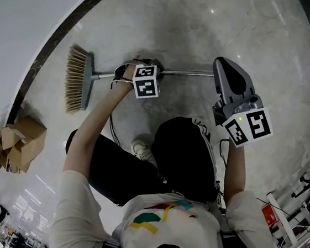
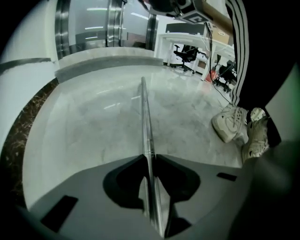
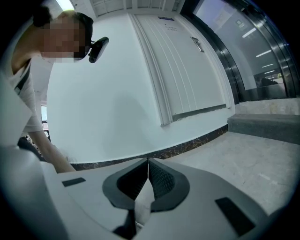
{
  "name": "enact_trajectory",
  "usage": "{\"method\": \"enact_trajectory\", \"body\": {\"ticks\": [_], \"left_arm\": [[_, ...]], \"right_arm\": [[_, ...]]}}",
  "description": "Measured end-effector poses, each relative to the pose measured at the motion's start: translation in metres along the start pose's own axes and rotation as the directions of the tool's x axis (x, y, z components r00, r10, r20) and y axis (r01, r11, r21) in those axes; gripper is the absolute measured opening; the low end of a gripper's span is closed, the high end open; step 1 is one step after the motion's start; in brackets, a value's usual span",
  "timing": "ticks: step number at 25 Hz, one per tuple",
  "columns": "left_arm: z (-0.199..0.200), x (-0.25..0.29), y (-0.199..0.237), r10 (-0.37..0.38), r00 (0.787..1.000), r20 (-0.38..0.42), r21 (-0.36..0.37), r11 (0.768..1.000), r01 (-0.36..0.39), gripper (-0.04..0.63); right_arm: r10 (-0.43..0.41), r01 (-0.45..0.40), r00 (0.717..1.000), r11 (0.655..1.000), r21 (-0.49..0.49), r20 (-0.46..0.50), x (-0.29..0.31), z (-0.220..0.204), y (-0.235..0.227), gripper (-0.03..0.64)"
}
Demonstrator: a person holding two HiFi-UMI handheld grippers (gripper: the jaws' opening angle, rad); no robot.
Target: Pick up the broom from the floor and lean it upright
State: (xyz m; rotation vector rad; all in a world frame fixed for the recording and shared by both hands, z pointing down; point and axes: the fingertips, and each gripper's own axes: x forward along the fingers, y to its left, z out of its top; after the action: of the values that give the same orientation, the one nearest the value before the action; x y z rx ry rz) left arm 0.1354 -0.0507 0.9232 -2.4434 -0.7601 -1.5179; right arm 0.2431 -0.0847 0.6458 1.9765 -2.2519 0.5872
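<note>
The broom (image 1: 77,79) lies flat on the floor (image 1: 221,28), with its bristles at the left near the wall (image 1: 22,16) and its handle (image 1: 189,73) running to the right. The left gripper (image 1: 130,70) is clamped on the handle just behind the head. The right gripper (image 1: 224,64) is near the handle's far end, jaws pressed together and empty. The grasp appears made; lifting and leaning upright remain.

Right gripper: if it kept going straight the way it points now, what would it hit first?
Probably the dark skirting strip at the foot of the white wall; nothing stands between in the right gripper view, though depth is unclear.
</note>
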Motion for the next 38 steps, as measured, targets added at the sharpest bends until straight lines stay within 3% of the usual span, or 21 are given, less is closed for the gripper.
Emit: {"method": "enact_trajectory", "body": {"ticks": [4,7,12,15,18,23,27,29,31,32,34,38], "left_arm": [[0.008,-0.049,0.041,0.122,0.99,0.074,-0.09,0.989,-0.115,0.126],[0.01,-0.106,0.074,0.272,0.953,0.13,-0.181,0.952,-0.247,0.124],[0.025,-0.217,0.102,0.514,0.832,0.208,-0.307,0.842,-0.443,0.123],[0.023,-0.277,0.108,0.627,0.746,0.226,-0.39,0.76,-0.52,0.121],[0.007,-0.331,0.106,0.739,0.639,0.216,-0.488,0.648,-0.585,0.12],[-0.031,-0.398,0.093,0.89,0.435,0.136,-0.647,0.412,-0.641,0.12],[-0.06,-0.449,0.08,0.966,0.256,0.024,-0.79,0.175,-0.587,0.12],[-0.081,-0.472,0.072,0.986,0.163,-0.042,-0.856,0.049,-0.515,0.118],[-0.102,-0.489,0.062,0.99,0.088,-0.106,-0.898,-0.057,-0.436,0.118],[-0.109,-0.495,0.058,0.989,0.059,-0.133,-0.907,-0.097,-0.411,0.118],[-0.115,-0.502,0.052,0.985,0.018,-0.173,-0.907,-0.152,-0.392,0.118],[-0.113,-0.505,0.049,0.977,-0.027,-0.211,-0.897,-0.205,-0.392,0.118]], "right_arm": [[0.001,0.0,0.999,1.0,-0.025,0.04,-0.002,0.025,0.006,0.014],[0.01,-0.007,0.997,0.999,-0.042,0.077,-0.002,0.051,0.019,0.014],[0.067,-0.053,0.988,0.993,-0.102,0.141,-0.005,0.105,0.04,0.014],[0.13,-0.105,0.975,0.984,-0.142,0.178,0.005,0.136,0.06,0.014],[0.207,-0.168,0.954,0.968,-0.185,0.216,0.016,0.164,0.094,0.014],[0.31,-0.255,0.918,0.939,-0.231,0.246,0.024,0.187,0.14,0.014],[0.369,-0.31,0.901,0.916,-0.255,0.229,0.025,0.193,0.162,0.014],[0.394,-0.333,0.892,0.904,-0.266,0.221,0.028,0.194,0.171,0.014],[0.411,-0.349,0.887,0.896,-0.275,0.212,0.03,0.194,0.178,0.014],[0.415,-0.354,0.886,0.894,-0.276,0.207,0.031,0.194,0.179,0.014],[0.415,-0.358,0.888,0.894,-0.268,0.199,0.031,0.191,0.179,0.014],[0.409,-0.358,0.892,0.899,-0.253,0.193,0.029,0.185,0.176,0.014]]}}
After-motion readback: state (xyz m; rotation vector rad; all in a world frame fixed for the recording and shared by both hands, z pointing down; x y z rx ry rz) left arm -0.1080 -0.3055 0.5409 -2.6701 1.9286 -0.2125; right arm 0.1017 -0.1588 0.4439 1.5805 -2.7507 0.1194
